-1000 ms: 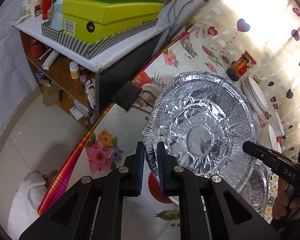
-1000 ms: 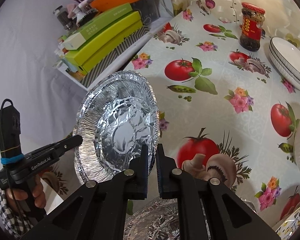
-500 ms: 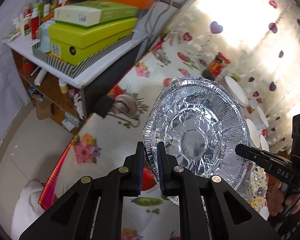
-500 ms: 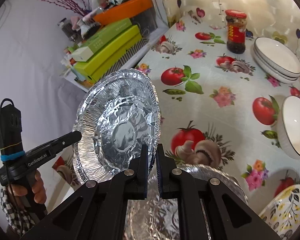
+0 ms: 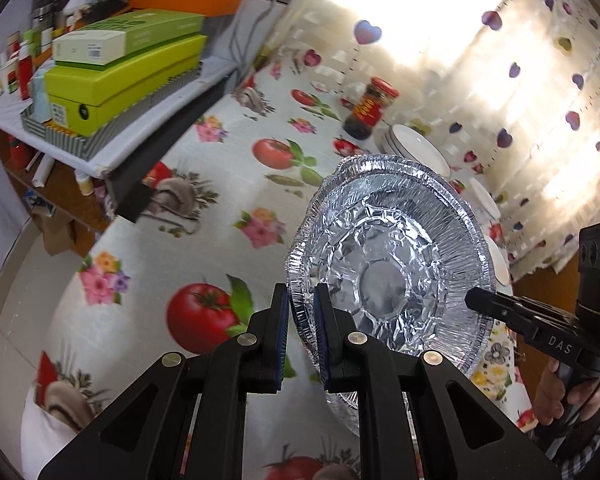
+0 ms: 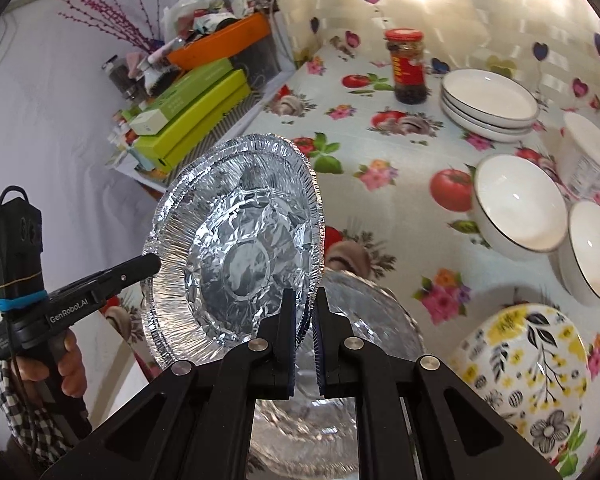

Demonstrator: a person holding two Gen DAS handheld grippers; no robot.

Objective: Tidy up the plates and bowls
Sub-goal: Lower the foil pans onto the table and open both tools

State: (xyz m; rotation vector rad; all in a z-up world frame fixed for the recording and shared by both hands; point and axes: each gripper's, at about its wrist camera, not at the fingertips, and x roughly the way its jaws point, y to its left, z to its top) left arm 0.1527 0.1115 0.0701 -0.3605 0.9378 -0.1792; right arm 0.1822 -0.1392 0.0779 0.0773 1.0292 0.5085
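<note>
A desk (image 6: pixel 380 208) under a tomato-print cloth stands beside a cluttered shelf (image 5: pixel 112 160) and a heart-dotted curtain (image 5: pixel 500 60). Above it, tilted, hang nested foil plates (image 6: pixel 240 248); the left gripper (image 5: pixel 302 320) and right gripper (image 6: pixel 304 320) each have jaws pinching opposite rims.

Silver foil pans (image 6: pixel 236 248); tomato-and-flower tablecloth (image 6: pixel 396 168); white bowls (image 6: pixel 516 204).

Sunlit heart-patterned curtain (image 5: pixel 500 60), cluttered shelf (image 5: pixel 112 128)
</note>
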